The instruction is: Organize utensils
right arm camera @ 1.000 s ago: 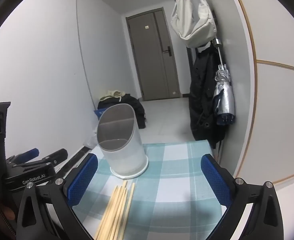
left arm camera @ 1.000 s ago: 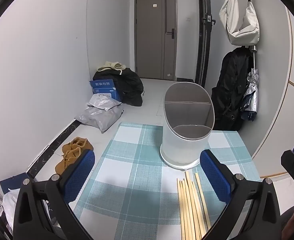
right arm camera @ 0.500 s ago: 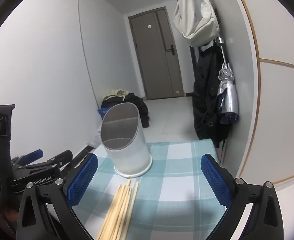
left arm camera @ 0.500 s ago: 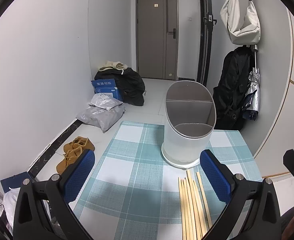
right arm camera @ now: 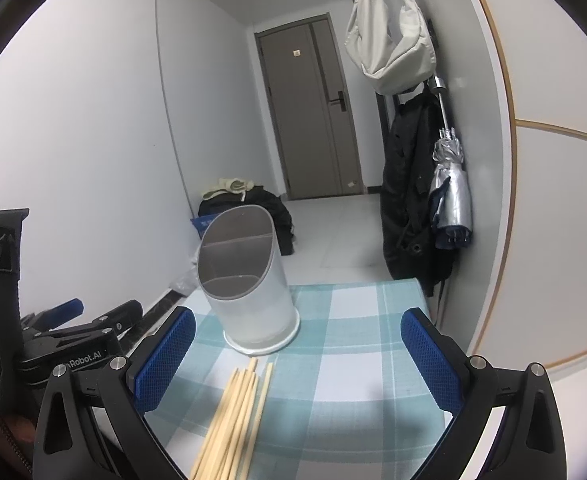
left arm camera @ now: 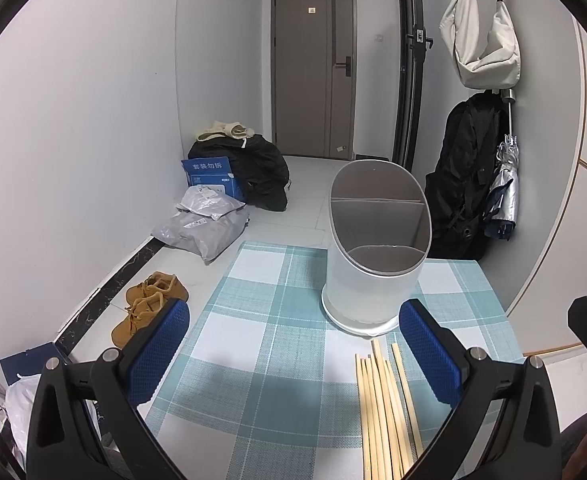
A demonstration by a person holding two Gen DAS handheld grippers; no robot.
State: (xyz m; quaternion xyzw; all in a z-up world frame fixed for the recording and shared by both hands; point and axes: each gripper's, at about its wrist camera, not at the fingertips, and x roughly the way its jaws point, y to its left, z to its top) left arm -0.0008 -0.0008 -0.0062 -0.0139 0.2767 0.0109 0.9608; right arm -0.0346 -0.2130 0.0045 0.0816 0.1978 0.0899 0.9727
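The left gripper (left arm camera: 293, 356) hovers spread wide and empty over the checked surface (left arm camera: 261, 312). The chopsticks (left arm camera: 385, 408) lie bundled near its right finger, just before the upright white holder (left arm camera: 373, 280). The right gripper (right arm camera: 297, 360) gapes wide above them.

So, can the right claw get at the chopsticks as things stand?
Probably yes. The right claw is open, and the chopsticks lie loose on the checked mat between its fingers, with nothing over them. The holder stands behind, apart from them.
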